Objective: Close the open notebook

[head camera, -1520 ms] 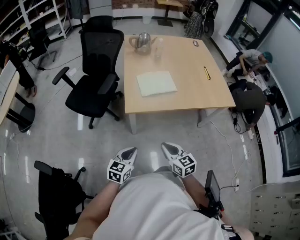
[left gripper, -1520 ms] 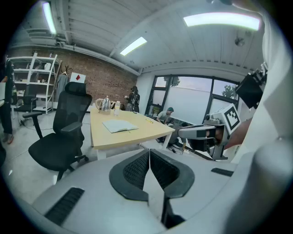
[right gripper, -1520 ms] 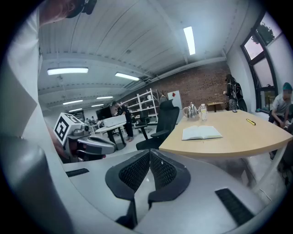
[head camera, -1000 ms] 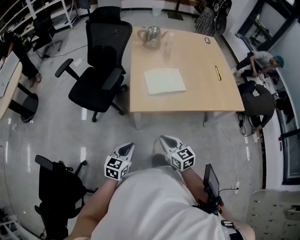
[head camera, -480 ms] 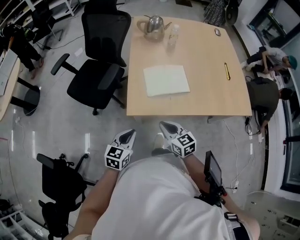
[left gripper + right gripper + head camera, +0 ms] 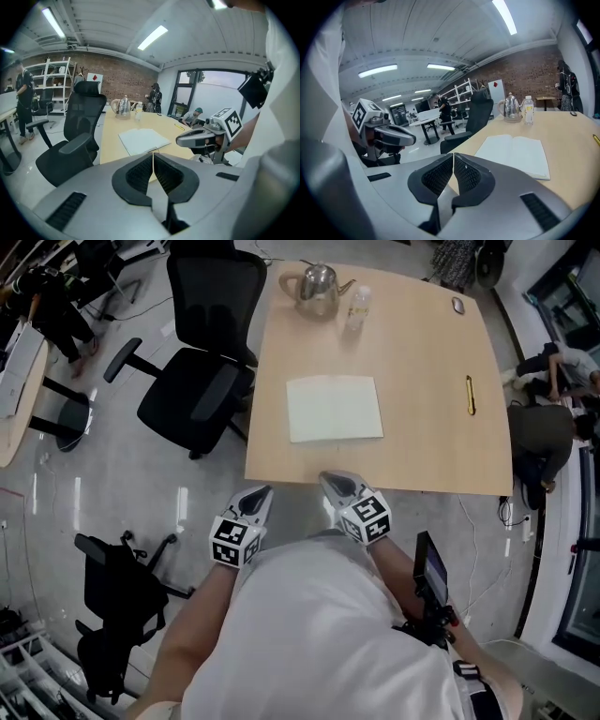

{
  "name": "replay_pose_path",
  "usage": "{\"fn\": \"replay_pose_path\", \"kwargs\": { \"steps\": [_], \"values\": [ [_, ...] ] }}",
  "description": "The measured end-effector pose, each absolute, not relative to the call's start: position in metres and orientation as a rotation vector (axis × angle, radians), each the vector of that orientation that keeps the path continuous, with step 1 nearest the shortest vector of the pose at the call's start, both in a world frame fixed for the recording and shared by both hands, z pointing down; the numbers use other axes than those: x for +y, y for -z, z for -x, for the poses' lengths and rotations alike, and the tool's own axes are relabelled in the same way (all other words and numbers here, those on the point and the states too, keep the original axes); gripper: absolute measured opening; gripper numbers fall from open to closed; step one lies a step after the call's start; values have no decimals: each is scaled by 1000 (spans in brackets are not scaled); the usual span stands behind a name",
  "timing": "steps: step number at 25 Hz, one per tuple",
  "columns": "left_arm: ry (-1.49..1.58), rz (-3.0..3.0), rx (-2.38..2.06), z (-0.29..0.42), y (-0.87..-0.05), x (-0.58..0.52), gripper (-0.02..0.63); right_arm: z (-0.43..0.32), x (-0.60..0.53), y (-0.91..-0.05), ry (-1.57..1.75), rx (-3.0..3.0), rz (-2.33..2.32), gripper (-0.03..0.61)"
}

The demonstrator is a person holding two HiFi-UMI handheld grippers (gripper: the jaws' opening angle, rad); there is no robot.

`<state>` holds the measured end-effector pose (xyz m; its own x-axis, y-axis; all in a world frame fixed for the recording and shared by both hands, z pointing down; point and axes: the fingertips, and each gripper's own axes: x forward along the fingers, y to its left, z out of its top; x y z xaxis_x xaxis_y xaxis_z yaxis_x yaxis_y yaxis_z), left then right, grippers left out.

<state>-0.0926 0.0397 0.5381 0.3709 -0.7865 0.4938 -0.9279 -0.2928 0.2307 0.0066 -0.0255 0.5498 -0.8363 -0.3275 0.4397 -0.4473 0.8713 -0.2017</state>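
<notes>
The open pale paper notebook lies flat in the middle of the light wooden table. The grey left gripper and grey right gripper hover at the table's near edge. Both have their jaws pressed together and carry black-and-white square-patterned cubes.

Pale open notebook, flat on the wooden table, pages up

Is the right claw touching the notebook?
Apart. In the head view, a strip of bare table lies between the right claw and the notebook.
</notes>
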Motion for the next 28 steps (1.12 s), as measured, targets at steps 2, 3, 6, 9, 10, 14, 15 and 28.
{"fn": "replay_pose_path", "kwargs": {
  "steps": [2,3,6,9,10,14,15,28],
  "values": [
    [-398,-2146,-1501,93,-536,29,12,-7,-34,-553,-409,-2643,-541,18],
    [-397,-2139,-1513,94,-535,24,12,-7,-38,-554,-404,-2642,-527,18],
    [-377,-2110,-1538,99,-532,15,12,-4,-47,-558,-400,-2635,-496,18],
    [-362,-2075,-1550,103,-535,14,12,1,-53,-564,-404,-2624,-481,18],
    [-360,-2065,-1555,105,-536,14,12,3,-56,-565,-404,-2621,-476,18],
    [-343,-2039,-1572,114,-538,13,12,11,-65,-574,-390,-2587,-454,18],
    [-338,-2033,-1572,117,-539,13,12,13,-66,-577,-382,-2574,-449,18],
    [-242,-2064,-1539,147,-550,4,12,43,-91,-622,46,-2280,-417,20]
  ]
}}
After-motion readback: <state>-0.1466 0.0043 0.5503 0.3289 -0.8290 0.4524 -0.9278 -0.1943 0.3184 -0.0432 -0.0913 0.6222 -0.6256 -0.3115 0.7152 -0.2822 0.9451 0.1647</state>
